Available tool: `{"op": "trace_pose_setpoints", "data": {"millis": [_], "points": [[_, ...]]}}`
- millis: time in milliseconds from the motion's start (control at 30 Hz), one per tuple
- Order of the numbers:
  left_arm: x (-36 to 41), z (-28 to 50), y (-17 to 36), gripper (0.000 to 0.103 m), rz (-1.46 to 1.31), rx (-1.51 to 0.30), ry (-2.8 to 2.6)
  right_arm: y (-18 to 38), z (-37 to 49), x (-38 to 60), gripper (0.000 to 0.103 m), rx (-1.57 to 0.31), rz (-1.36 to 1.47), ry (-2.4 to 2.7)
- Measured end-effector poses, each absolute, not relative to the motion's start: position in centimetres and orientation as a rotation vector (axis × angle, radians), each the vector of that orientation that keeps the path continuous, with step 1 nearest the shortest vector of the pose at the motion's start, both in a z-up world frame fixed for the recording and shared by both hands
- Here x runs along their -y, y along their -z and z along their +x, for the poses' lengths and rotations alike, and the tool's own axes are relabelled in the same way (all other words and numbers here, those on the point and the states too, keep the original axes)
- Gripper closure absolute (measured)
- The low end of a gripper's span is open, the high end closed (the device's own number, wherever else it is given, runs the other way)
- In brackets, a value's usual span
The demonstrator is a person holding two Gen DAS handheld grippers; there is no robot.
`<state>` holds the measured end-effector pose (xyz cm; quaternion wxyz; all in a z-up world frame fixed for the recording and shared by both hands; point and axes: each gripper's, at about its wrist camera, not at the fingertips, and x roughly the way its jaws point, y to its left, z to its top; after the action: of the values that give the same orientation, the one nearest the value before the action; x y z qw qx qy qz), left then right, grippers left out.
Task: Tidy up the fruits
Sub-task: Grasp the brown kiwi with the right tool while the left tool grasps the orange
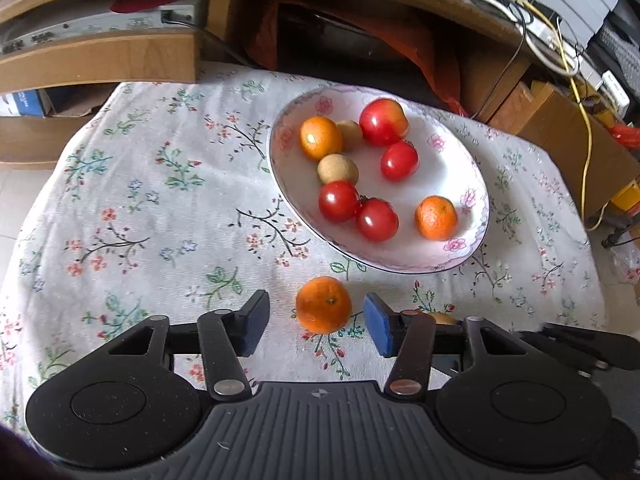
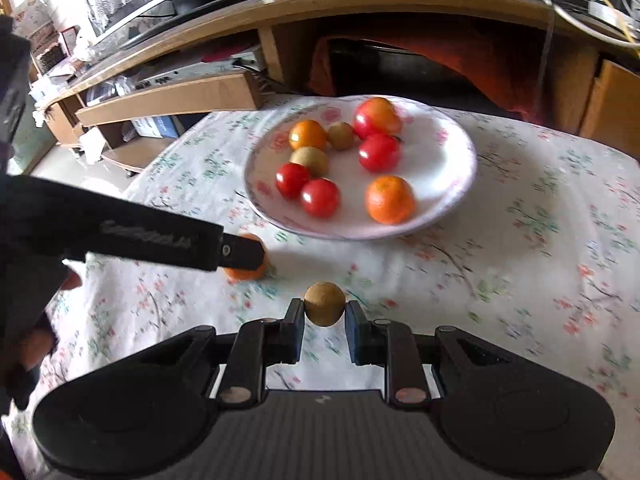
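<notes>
A white floral plate [image 1: 472, 248] [image 2: 452, 136] on the flowered tablecloth holds several red tomatoes, two oranges, an apple [image 1: 383, 121] and two small brown fruits. A loose orange [image 1: 323, 305] lies on the cloth in front of the plate, between the fingers of my open left gripper [image 1: 316, 322]; the jaws stand apart from it. In the right wrist view this orange [image 2: 245, 270] is partly hidden by the left gripper's finger. My right gripper [image 2: 324, 314] is shut on a small brown fruit [image 2: 324, 304], close above the cloth.
A wooden TV stand [image 1: 100, 56] with shelves, electronics and an orange cloth runs along the table's far edge. Cables [image 1: 576, 92] hang at the far right. The tablecloth [image 1: 160, 200] falls away at the left and right edges.
</notes>
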<state>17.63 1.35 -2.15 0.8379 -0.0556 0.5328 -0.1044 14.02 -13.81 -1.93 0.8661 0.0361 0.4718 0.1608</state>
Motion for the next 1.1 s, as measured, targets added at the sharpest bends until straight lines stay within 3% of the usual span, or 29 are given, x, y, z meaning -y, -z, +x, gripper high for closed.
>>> {"op": "trace_pose_setpoints", "data": {"millis": [300,767,1100], "points": [[-0.4,17.8,2.8,0.063,-0.071,-1.118,0.196,1.3,12.3,16.1,0.089,-1.019,0.053,-0.288],[0.9,11.6,1.6,0.063,0.030,-1.152,0.281,-0.6,7.5,16.0,0.089,-1.041,-0.047,-0.290],[2.3,8.8,2.1,0.062,0.109,-1.158,0.314,1.2,6.3,15.8,0.089,-1.057,-0.096,-0.287]]}}
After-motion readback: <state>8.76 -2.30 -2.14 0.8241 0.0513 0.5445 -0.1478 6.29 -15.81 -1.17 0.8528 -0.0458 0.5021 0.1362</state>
